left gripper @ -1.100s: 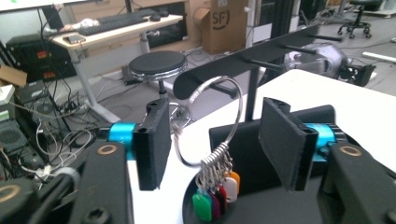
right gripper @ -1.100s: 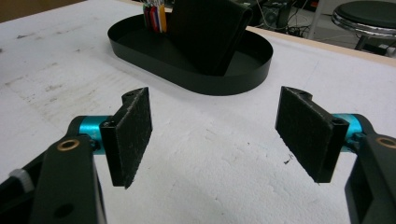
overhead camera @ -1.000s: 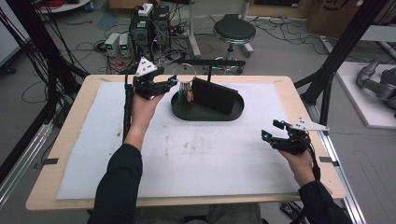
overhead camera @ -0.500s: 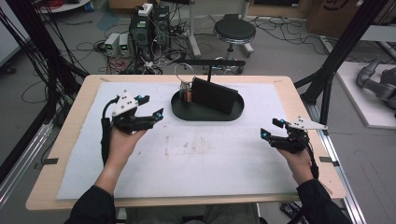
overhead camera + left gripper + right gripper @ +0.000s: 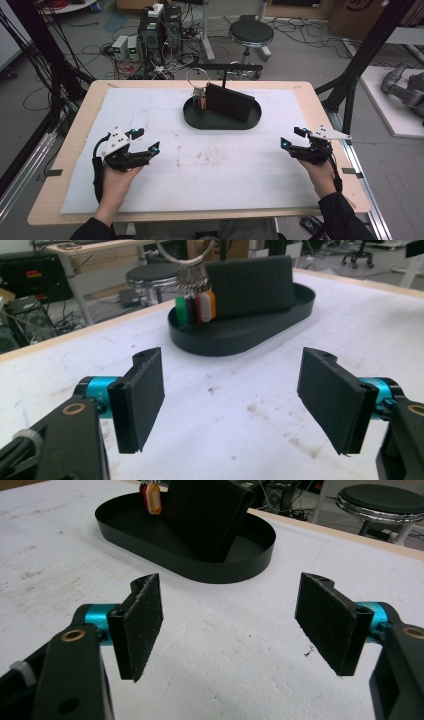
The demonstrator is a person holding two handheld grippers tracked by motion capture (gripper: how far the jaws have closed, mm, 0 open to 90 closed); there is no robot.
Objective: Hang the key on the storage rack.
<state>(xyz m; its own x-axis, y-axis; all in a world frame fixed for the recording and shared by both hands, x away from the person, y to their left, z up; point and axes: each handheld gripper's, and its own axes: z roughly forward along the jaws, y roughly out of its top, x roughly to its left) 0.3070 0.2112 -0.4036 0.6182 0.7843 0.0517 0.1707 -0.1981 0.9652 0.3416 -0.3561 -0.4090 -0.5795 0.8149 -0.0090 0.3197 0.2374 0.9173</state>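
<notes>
In the high view, the left gripper (image 5: 147, 140) sits low over the left part of the white mat (image 5: 215, 170), its jaws spread wide with nothing between them; they have just been opening. The right gripper (image 5: 293, 138) hovers over the right part of the mat, jaws likewise apart and empty. Both point inward and toward the far side, each carried on a forearm that comes in from the near edge of the worktop (image 5: 75, 150). Well apart from both, near the far middle, stands a black oval tray (image 5: 200, 120). In it a black block (image 5: 229, 102) leans, and at its left end a bunch of coloured key tags (image 5: 199, 101) hangs from a metal ring (image 5: 196, 77).

In the left gripper view, the two black pads (image 5: 140, 397) stand far apart over bare, stained mat and touch nothing. Beyond them is the tray (image 5: 240, 332), with green, red, white and orange tags (image 5: 196, 309) upright against the block (image 5: 250, 285).

In the right gripper view, the jaws are also wide and empty. The tray (image 5: 150, 545) lies ahead, the block (image 5: 207, 517) tilted in it, with red and orange tags (image 5: 151, 495) at the far left end.
</notes>
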